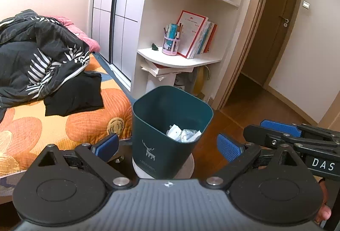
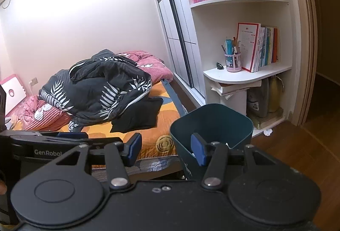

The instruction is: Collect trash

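A dark teal trash bin (image 1: 170,131) with a white deer print stands on a round white base between the bed and the shelf unit. Crumpled white wrappers (image 1: 183,134) lie inside it. My left gripper (image 1: 167,145) is open, its blue pads on either side of the bin with nothing held. The right gripper shows at the right edge of the left wrist view (image 1: 278,128). In the right wrist view my right gripper (image 2: 165,149) is open and empty, close to the bin (image 2: 212,124). A small white crumpled scrap (image 2: 268,132) lies on the floor by the shelf base.
A bed (image 1: 63,124) with an orange flower sheet, a dark leaf-print quilt (image 2: 102,90) and black clothes (image 1: 74,95) lies left. A white shelf unit (image 2: 244,76) with books and a pen holder stands behind the bin. A wooden floor and an open doorway (image 1: 265,40) lie right.
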Tool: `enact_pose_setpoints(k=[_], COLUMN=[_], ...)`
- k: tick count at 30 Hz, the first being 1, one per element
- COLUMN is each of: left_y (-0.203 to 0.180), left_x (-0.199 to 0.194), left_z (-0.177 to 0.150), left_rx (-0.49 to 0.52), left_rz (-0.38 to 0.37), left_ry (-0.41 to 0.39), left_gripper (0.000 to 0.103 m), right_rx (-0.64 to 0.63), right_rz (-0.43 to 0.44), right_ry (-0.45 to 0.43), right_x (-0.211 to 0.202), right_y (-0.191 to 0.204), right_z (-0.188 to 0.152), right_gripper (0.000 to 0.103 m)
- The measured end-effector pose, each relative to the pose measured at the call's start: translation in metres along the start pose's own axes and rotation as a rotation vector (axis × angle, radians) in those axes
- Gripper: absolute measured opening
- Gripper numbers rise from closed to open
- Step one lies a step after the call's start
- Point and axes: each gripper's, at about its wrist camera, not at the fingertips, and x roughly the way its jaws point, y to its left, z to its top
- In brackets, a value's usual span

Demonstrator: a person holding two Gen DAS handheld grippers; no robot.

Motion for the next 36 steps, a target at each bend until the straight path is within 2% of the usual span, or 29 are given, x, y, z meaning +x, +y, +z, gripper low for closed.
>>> enact_pose_setpoints(k=[13, 36], left_y=[-0.002, -0.009], left_x=[-0.003, -0.011], left_z=[-0.006, -0.008], left_rx=[-0.001, 0.024], left_rz=[0.014, 0.027], left_ry=[0.010, -0.053], left_gripper=[0.100, 0.100], right_rx=[0.002, -0.002], right_rz=[-0.008, -0.033], right_ry=[-0.002, -0.017], right_x=[-0.002, -0.005], right_y=[0.002, 0.009], right_z=[-0.002, -0.004], right_gripper=[0.051, 0.052])
